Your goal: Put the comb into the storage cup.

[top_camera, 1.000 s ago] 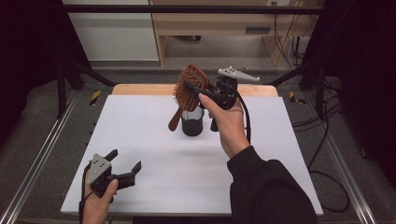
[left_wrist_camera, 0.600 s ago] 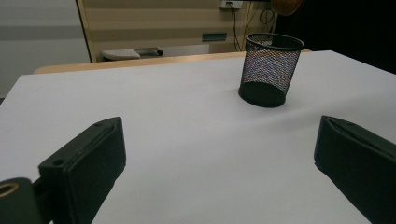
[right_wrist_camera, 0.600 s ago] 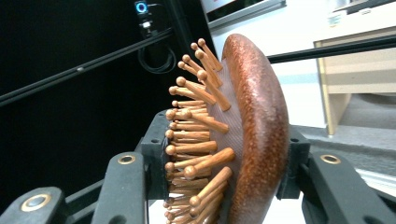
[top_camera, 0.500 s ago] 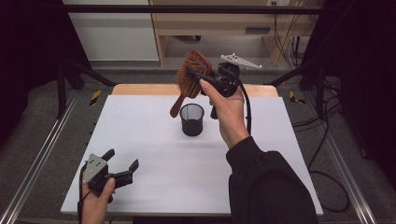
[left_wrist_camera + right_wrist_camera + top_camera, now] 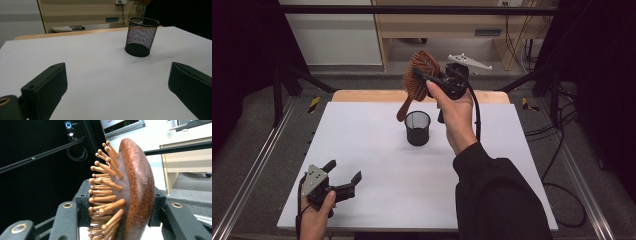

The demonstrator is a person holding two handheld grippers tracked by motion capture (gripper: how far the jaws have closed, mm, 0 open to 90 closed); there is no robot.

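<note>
The right tongs [image 5: 424, 80] are clamped on the head of a brown wooden paddle hairbrush with peg bristles [image 5: 418, 75], held in the air above and just behind the black wire-mesh cup [image 5: 417, 128]. The brush handle slants down, its tip seemingly just clear of the rim. The left tongs [image 5: 343, 179] rest low over the white surface [image 5: 377, 165], jaws apart and empty.

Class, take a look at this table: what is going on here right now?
A person holds a gripper in each hand. The right gripper is shut on the head of a wooden hairbrush and holds it in the air above and behind a black mesh cup, handle slanting down toward the cup. The cup stands upright and empty on the white table. The left gripper rests near the table's front corner, jaws open, holding nothing.
</note>
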